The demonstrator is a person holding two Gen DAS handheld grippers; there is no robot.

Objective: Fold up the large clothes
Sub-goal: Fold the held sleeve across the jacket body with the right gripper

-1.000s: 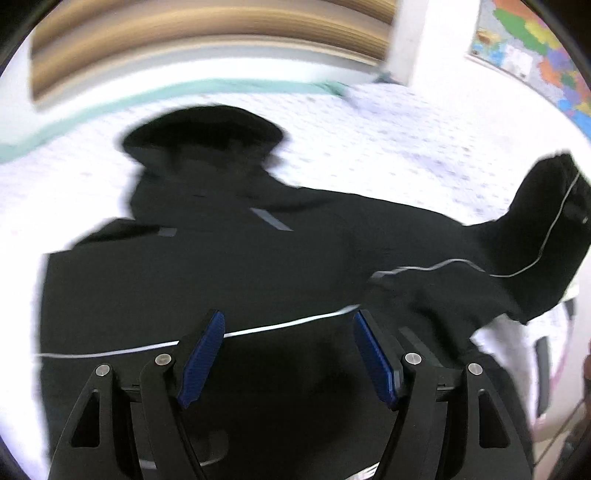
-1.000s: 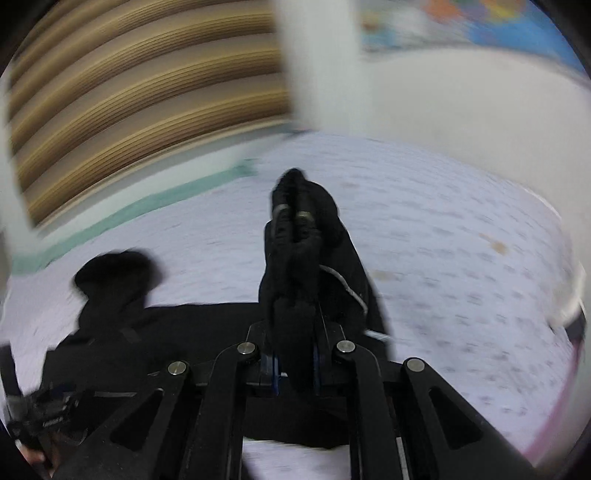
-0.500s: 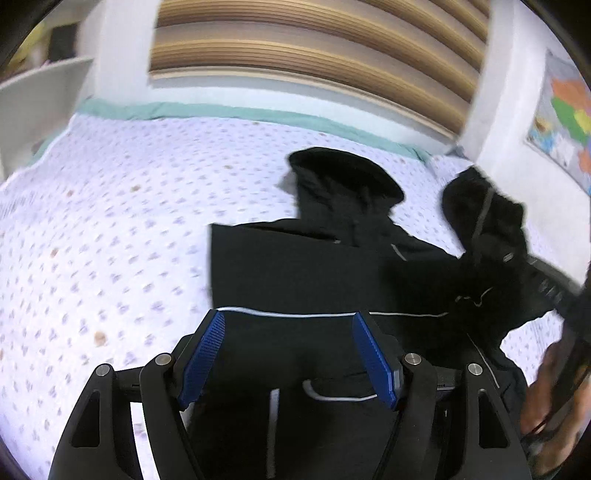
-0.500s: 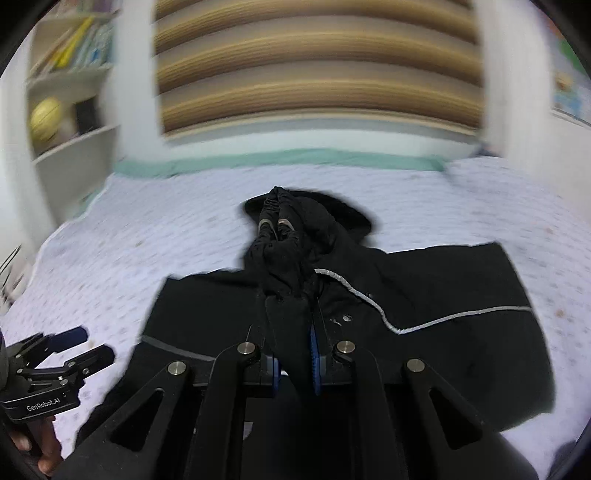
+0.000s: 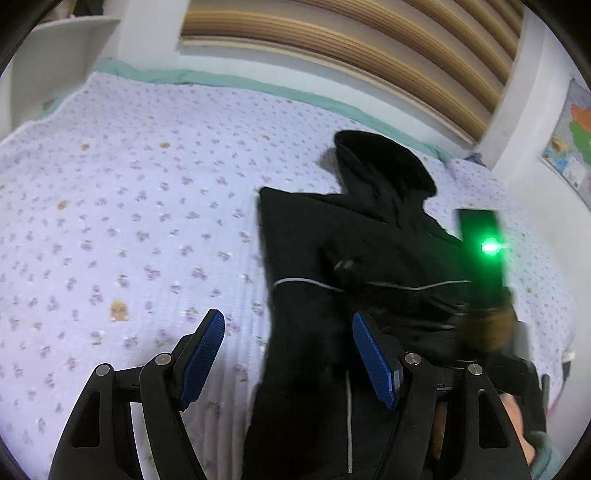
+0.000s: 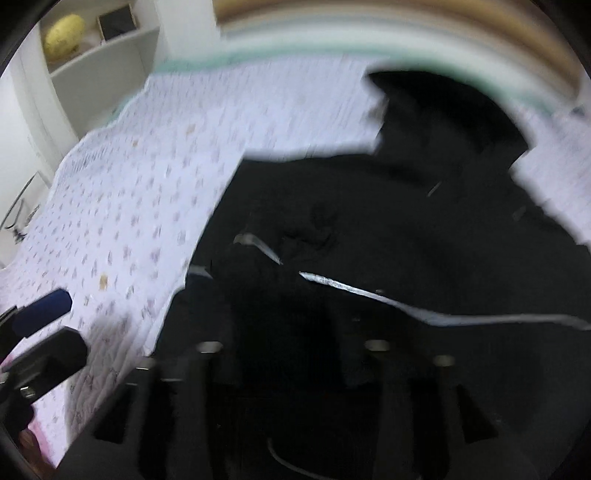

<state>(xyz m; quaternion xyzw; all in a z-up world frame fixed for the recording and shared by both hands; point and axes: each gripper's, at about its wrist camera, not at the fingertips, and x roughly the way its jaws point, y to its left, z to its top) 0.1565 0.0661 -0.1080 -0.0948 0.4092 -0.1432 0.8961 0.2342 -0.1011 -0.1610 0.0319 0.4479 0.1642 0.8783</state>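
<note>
- A white shelf unit (image 6: 99, 70) with a yellow ball (image 6: 62, 35) stands at the far left, beside the bed.
- The lilac flower-print bedspread (image 5: 122, 229) lies bare and open across the left half.
- The left gripper (image 5: 288, 354) hangs released, blue pads wide, over the garment's left edge.
- The black hooded jacket with thin pale piping (image 5: 369, 266) sprawls centre-right, hood at the far end.
- The right gripper (image 6: 291, 354), blurred, is opening over the jacket; whether cloth sits between its jaws cannot be told.
- A striped wooden headboard (image 5: 369, 44) bounds the far edge.
</note>
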